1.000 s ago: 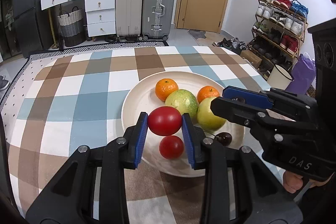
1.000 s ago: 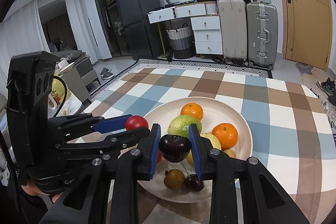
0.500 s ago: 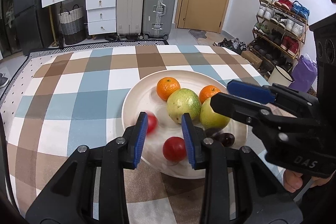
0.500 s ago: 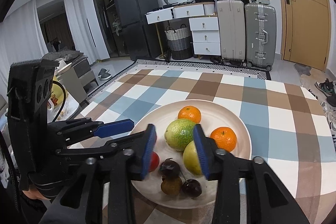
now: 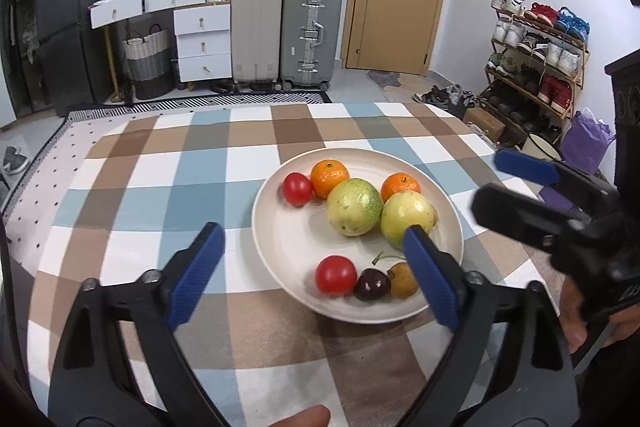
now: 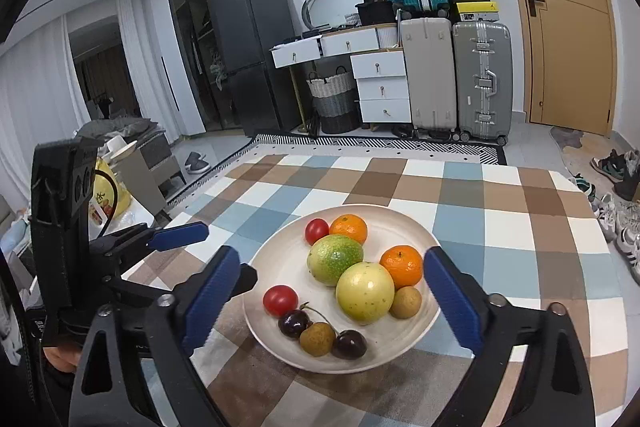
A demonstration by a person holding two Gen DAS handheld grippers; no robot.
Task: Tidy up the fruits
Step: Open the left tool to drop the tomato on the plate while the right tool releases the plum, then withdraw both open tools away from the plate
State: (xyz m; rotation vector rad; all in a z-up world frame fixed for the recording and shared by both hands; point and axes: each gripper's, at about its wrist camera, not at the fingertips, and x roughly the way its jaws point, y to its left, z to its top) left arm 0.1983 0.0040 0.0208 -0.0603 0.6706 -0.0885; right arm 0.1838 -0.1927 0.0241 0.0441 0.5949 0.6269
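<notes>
A cream plate (image 5: 288, 239) (image 6: 404, 223) on the checked tablecloth holds several fruits: two oranges (image 5: 329, 177) (image 6: 401, 265), two green-yellow round fruits (image 5: 353, 206) (image 6: 365, 291), two red tomatoes (image 5: 336, 274) (image 6: 281, 300), dark cherries (image 5: 372, 284) (image 6: 295, 323) and small brown fruits (image 6: 317, 338). My left gripper (image 5: 316, 275) is open and empty, above the plate's near-left edge. My right gripper (image 6: 332, 301) is open and empty, its jaws spread wide either side of the plate. Each gripper shows in the other's view (image 5: 532, 187) (image 6: 192, 251).
The checked table (image 5: 180, 179) stretches left and beyond the plate. Suitcases (image 5: 310, 33), white drawers (image 5: 202, 43), a basket, a fridge (image 6: 252, 55) and a shoe rack (image 5: 536, 59) stand on the floor behind, with a door at the back.
Both grippers have let go of their fruit: the red tomato and the dark cherry now lie on the plate. Both sets of jaws have opened wide and pulled back from the plate.
</notes>
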